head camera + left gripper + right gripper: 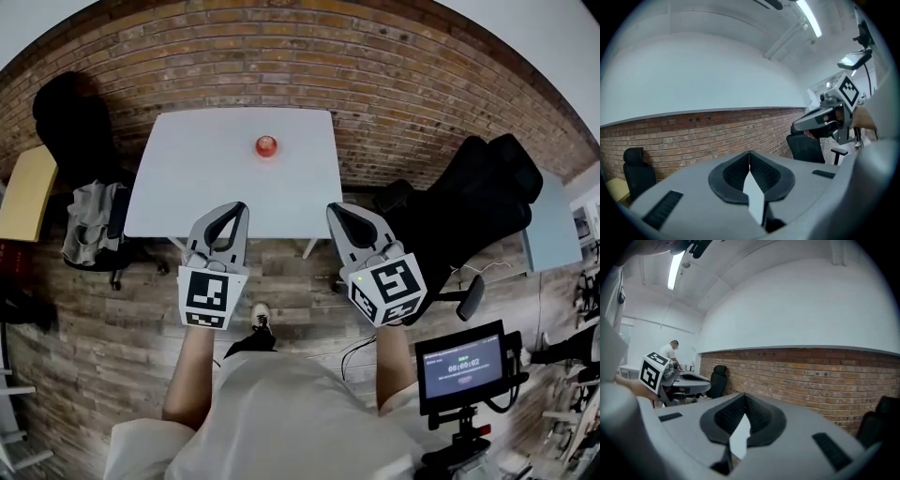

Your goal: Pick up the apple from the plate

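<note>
The red apple (266,146) rests near the far middle of a white table (206,202); I cannot make out a plate under it against the white top. Both grippers are held level over the floor, short of the table's near edge. My left gripper (242,207) is shut, jaw tips touching with nothing between them (749,153). My right gripper (332,208) is likewise shut and empty (743,395). Neither gripper view shows the apple. Each gripper appears in the other's view: the right gripper (819,121) and the left gripper (689,382).
A brick wall (309,56) runs behind the table. Black office chairs stand at left (70,122) and right (478,202), with a grey bag (89,220) by the left one. A yellow table (26,192) is far left, a monitor on a stand (461,366) lower right. A person (669,351) stands far off.
</note>
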Demonstrator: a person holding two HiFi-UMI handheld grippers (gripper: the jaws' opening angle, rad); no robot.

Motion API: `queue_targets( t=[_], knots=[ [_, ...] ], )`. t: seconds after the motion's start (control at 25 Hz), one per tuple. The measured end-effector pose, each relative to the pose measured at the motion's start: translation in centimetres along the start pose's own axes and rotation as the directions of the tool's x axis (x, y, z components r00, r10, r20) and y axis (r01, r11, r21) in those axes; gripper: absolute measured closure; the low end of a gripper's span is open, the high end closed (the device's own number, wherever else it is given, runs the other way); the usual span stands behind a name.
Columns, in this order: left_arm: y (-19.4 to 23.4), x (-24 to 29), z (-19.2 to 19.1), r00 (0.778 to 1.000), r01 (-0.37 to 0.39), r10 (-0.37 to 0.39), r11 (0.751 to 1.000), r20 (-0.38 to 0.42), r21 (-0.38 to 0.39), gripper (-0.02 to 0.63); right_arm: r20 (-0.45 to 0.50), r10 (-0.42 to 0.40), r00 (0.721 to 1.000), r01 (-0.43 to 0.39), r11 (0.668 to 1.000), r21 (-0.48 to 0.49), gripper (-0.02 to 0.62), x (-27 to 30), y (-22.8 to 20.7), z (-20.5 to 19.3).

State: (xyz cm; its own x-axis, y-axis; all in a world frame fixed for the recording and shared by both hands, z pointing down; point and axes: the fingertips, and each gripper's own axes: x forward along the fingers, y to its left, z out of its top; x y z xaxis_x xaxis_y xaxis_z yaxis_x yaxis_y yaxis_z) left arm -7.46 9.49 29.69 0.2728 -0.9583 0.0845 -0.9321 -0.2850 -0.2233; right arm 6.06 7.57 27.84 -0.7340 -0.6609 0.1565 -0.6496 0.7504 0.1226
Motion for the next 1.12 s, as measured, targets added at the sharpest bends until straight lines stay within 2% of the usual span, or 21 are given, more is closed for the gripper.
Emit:
queue_targets(
  t=[0.12, 0.32, 0.4, 0.6, 0.8, 1.0, 1.12],
  knots=[
    [1.4, 1.5, 0.0, 1.000, 0.012, -0.012, 1.000, 0.001, 0.000, 0.600, 0.026, 0.024, 0.999, -0.025, 0.999, 0.023, 0.592, 1.8, -0.4, 0.9],
    [3.1, 3.8, 0.1, 0.999, 0.031, -0.031, 1.000, 0.007, -0.001, 0.600, 0.099, 0.069, 0.993, -0.085, 0.983, 0.164, 0.592, 3.8, -1.0, 2.4],
    [3.8, 4.6, 0.1, 0.999, 0.041, -0.041, 0.999, 0.011, -0.002, 0.600, 0.109, 0.076, 0.991, -0.096, 0.977, 0.190, 0.592, 4.6, -1.3, 2.9],
    [5.7, 6.8, -0.2, 0.998, 0.061, -0.060, 0.998, 0.016, -0.004, 0.600, 0.094, 0.107, 0.990, -0.122, 0.979, 0.164, 0.592, 7.2, -1.3, 3.2],
    [7.3, 8.7, -0.5, 0.997, 0.079, -0.079, 0.997, 0.016, -0.002, 0.600, 0.080, 0.083, 0.993, -0.092, 0.989, 0.112, 0.592, 9.9, -2.0, 3.3],
    [10.6, 11.3, -2.1, 0.996, 0.088, -0.088, 0.996, 0.003, -0.015, 0.600, 0.109, 0.065, 0.992, -0.085, 0.977, 0.195, 0.592, 13.8, -3.4, 3.5],
    [11.7, 11.6, -2.2, 0.997, 0.077, -0.077, 0.997, 0.003, -0.015, 0.600, 0.114, 0.065, 0.991, -0.088, 0.973, 0.213, 0.592, 14.6, -3.8, 3.8]
  ],
)
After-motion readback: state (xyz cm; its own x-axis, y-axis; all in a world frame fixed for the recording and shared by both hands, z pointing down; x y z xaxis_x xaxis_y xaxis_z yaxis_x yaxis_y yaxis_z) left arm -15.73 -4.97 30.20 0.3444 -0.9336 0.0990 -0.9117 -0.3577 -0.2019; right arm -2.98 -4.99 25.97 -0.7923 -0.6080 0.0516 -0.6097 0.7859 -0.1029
